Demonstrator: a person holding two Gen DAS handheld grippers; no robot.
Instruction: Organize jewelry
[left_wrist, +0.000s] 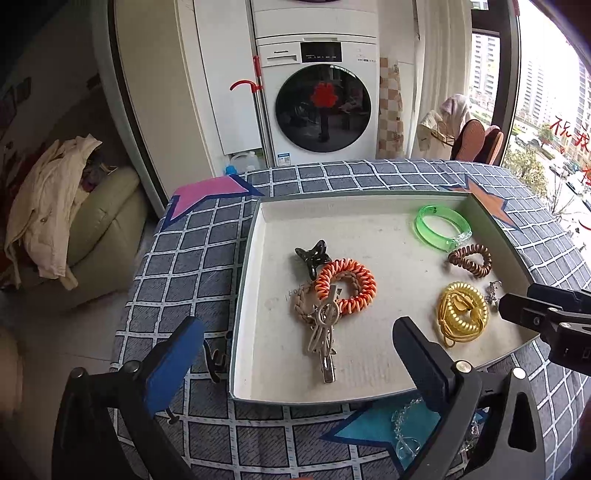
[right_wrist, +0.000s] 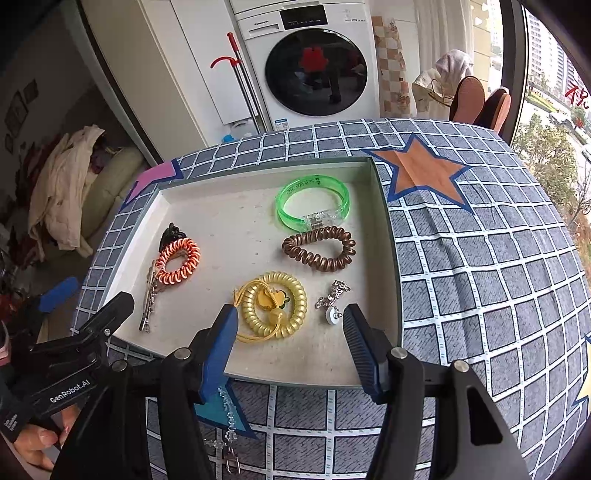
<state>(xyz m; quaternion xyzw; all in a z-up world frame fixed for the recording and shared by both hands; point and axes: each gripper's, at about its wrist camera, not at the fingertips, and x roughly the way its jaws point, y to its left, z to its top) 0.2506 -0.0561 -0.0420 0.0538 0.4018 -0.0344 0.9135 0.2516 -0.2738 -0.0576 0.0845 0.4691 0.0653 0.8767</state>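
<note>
the right gripper (right_wrist: 290, 332), jaws partly open and empty, is nearer: the clear bead chain (right_wrist: 227, 413) lies at its six o'clock, running twelve-to-six, outside the tray (right_wrist: 391, 258); the left gripper (left_wrist: 299, 350) gapes wide, empty.

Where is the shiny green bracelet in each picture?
Left wrist view: green bracelet sits at the tray's far right corner.
Right wrist view: green bracelet sits top middle, near the far wall.
Shared landmark: the brown coil hair tie lies just in front.

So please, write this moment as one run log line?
left claw: open, empty | right claw: open, empty | tray: hair ties, green bangle inside | crystal bracelet: still outside tray
</note>
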